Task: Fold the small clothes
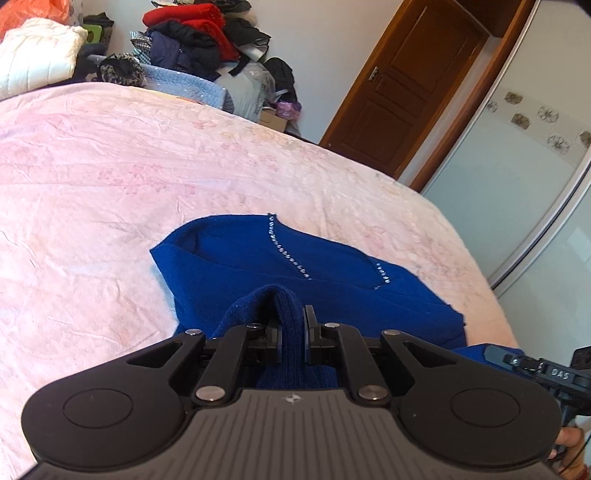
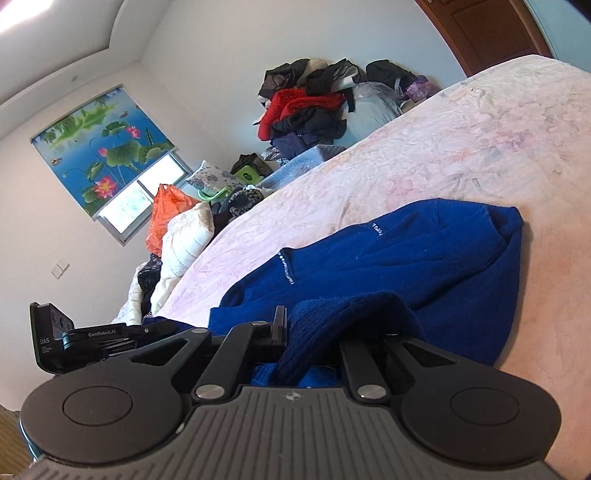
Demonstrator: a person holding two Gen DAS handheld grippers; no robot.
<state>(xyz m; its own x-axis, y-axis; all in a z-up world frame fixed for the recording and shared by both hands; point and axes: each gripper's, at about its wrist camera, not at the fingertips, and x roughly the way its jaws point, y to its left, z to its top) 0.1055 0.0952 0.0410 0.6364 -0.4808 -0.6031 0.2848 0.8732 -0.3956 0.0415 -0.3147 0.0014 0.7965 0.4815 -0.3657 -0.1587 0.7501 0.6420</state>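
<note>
Sweater (image 1: 280, 266), blue knit with 2 short rhinestone lines (image 1: 288, 247) at the neckline, lay partly folded on the pink bedspread (image 1: 110, 177), close to the bedspread's near edge. Left gripper (image 1: 291, 332) had its fingers (image 1: 309, 325) nearly closed, pinching a ribbed fold of the sweater that bulged up between them. Right gripper (image 2: 310, 332) also clamped a ribbed fold of sweater (image 2: 388, 251); only its left finger (image 2: 279, 323) showed, the other was buried under fabric, so the exact gap could not be told. Both grippers sat at the sweater's near edge, close beside each other: the right one's body showed at the right edge of the left view, the left one's (image 2: 92, 336) at the left of the right view. Rest of the sweater spread away from the grippers onto the bedspread (image 2: 424, 140), one side doubled over in a thick fold.

Beyond the bedspread's far edge stood a clothes pile (image 1: 199, 33) with red and dark items, also seen in the right view (image 2: 306, 107). White quilted jacket (image 1: 37, 55) and orange bag (image 2: 166, 214) lay at the bedspread's far corner. Brown door (image 1: 406, 85) stood past the bedspread, with a sliding wardrobe (image 1: 517, 184) next to it. Lotus-print blind (image 2: 103, 147) hung over a window behind the orange bag.
</note>
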